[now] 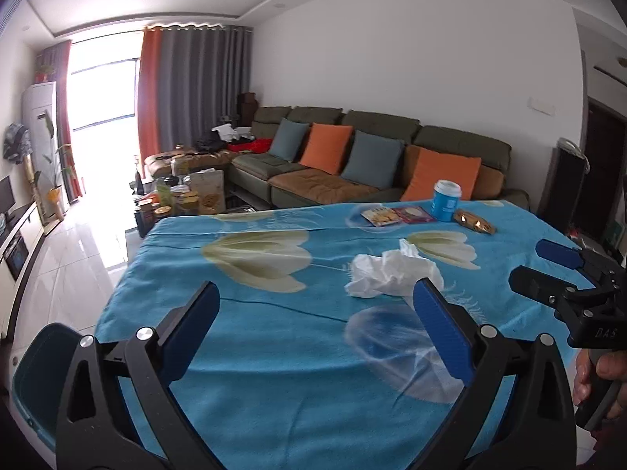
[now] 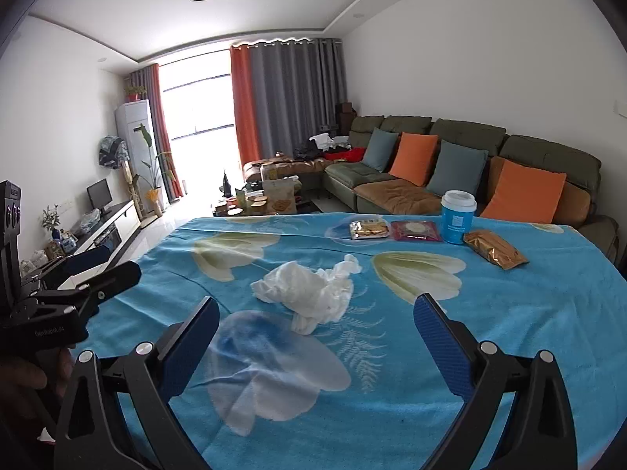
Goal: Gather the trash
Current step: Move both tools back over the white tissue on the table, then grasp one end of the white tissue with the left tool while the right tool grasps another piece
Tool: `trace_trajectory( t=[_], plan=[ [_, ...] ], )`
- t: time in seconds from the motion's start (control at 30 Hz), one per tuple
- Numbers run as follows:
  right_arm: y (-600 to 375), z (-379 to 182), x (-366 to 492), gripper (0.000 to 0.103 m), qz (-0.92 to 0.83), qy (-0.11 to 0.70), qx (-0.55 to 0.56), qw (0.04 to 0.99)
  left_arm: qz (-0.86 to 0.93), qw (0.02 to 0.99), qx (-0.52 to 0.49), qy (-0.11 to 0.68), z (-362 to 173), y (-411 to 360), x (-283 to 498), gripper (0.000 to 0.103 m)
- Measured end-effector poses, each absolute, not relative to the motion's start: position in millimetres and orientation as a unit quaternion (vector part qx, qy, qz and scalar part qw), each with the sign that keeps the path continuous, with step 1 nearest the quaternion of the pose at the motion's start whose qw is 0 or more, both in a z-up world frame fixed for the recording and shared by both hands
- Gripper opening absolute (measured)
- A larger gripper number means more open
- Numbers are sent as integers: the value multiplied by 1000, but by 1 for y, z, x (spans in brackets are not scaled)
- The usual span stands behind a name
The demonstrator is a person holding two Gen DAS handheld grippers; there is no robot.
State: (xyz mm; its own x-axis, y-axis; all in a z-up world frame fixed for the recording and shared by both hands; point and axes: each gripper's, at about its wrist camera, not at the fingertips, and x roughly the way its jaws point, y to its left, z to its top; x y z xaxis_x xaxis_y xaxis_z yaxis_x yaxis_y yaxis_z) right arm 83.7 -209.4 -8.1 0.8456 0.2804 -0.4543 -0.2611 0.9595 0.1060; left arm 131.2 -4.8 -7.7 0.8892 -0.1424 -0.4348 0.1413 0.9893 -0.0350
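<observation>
Left wrist view: left claw [image 1: 315, 309] spread wide, nothing between its fingers. Crumpled white tissue [image 1: 386, 274] lies on the blue flowered counter [image 1: 243, 352], just ahead of the claw and against its right fingertip. Light, soft, squashes flat, no slip risk; pinch the bulky middle lump, not the thin tail. Right claw [image 1: 542, 264] off to the right, fingers parted and empty. Teal bin [image 1: 37, 368] sits low to the left of the claw, off the counter edge; inside not visible, can't tell the contents. Far ahead right: blue paper cup [image 1: 446, 199] with lid on, contents hidden.

Right wrist view: right claw [image 2: 316, 313] released, empty. Tissue [image 2: 309, 291] dead ahead between the fingertips, slightly left of centre, not yet gripped. Beyond it: biscuit packet [image 2: 370, 229], pink packet [image 2: 415, 231], cup [image 2: 457, 216], gold wrapper [image 2: 494, 250] ahead right; probably crinkly and light, full or empty unclear. Left claw [image 2: 98, 264] far left.
</observation>
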Motion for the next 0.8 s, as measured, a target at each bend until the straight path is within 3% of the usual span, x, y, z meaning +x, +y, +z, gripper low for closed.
trace_trajectory(
  t=[0.7, 0.8],
  plan=[
    [-255, -26, 126, 96, 102, 272, 69, 954, -149, 936, 29, 319, -57, -85, 251, 97],
    [-258, -27, 133, 96, 103, 275, 72, 953, -142, 924, 28, 353, -68, -91, 270, 90]
  ],
)
